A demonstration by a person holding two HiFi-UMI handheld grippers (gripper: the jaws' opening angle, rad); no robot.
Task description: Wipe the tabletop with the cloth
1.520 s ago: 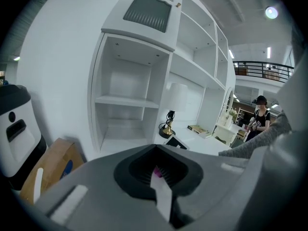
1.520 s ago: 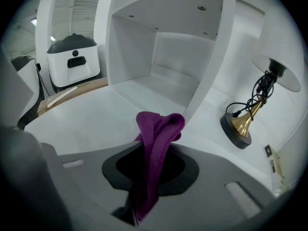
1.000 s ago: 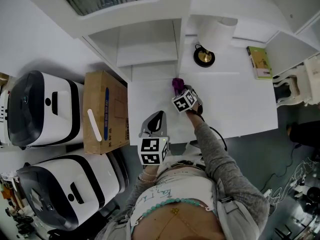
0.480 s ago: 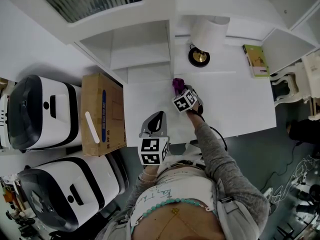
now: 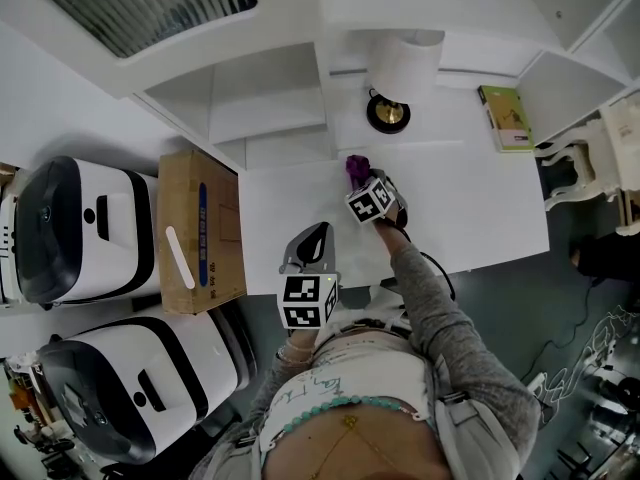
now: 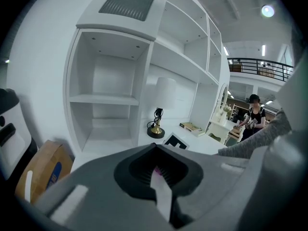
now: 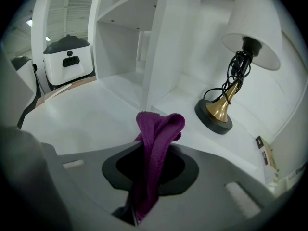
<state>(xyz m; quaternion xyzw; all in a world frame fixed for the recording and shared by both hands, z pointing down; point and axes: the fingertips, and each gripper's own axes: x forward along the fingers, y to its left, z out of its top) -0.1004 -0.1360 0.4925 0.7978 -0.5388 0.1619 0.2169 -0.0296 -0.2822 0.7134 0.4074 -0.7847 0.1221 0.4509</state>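
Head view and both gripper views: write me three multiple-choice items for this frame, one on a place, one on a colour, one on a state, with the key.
1. Where does the lamp stand?
A. on a stool
B. on the white desk, near the shelves
C. inside a drawer

2. What colour is the cloth?
A. purple
B. yellow
C. green

3. What is the state of the right gripper?
A. open and empty
B. shut on the cloth
C. open around the lamp

Key:
1 B: the lamp's round base sits on the desktop beside the shelf unit.
2 A: the right gripper view shows a purple knit.
3 B: the cloth is pinched between its closed jaws.
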